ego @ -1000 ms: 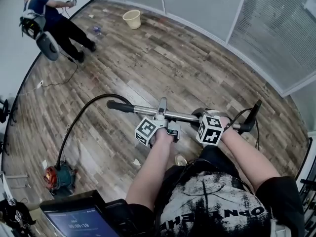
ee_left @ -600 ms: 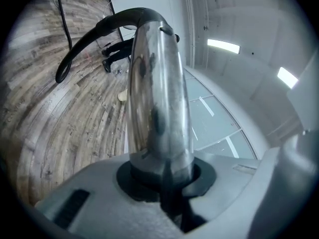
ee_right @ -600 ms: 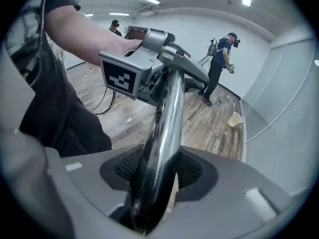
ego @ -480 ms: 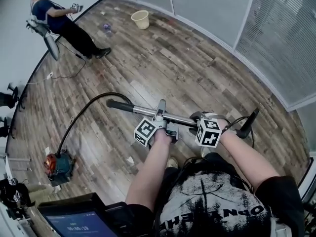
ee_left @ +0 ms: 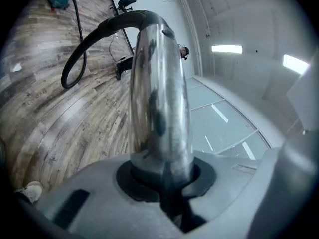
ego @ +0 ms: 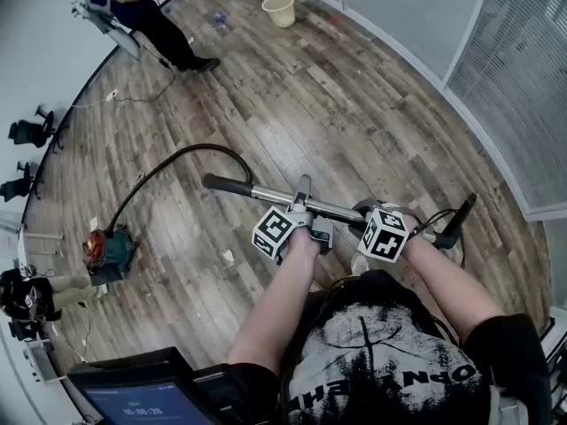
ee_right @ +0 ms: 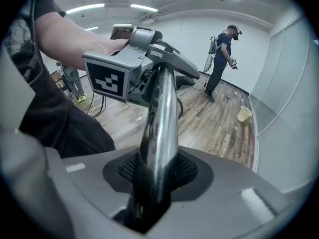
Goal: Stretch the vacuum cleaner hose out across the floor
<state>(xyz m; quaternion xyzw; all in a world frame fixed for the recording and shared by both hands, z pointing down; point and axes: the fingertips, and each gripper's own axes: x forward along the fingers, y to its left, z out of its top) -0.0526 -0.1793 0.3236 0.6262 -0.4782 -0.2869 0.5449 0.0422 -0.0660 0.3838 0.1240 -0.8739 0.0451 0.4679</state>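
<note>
The vacuum cleaner (ego: 108, 248) sits on the wood floor at left. Its black hose (ego: 177, 162) arcs up to a metal wand (ego: 266, 193) held level in front of me, with a dark nozzle (ego: 456, 220) at the right end. My left gripper (ego: 303, 209) is shut on the wand near its middle. In the left gripper view the wand (ee_left: 159, 93) runs out from between the jaws of the left gripper (ee_left: 164, 180) to the hose (ee_left: 75, 59). My right gripper (ego: 379, 218) holds the wand further right. Its jaws are closing, and the wand (ee_right: 162, 113) lies between the pads of the right gripper (ee_right: 152, 180).
Another person (ego: 142, 7) stands at the far wall with a cable trailing on the floor. A cream bucket (ego: 280, 9) stands at the back. Glass partitions (ego: 505, 87) line the right side. Chairs (ego: 27, 133) are at the left edge, and a tablet screen (ego: 142, 401) is at the bottom.
My view has swung, so the floor, bucket and vacuum sit further right and up. The person at the back has stepped along the wall. The wand stays level in both grippers.
</note>
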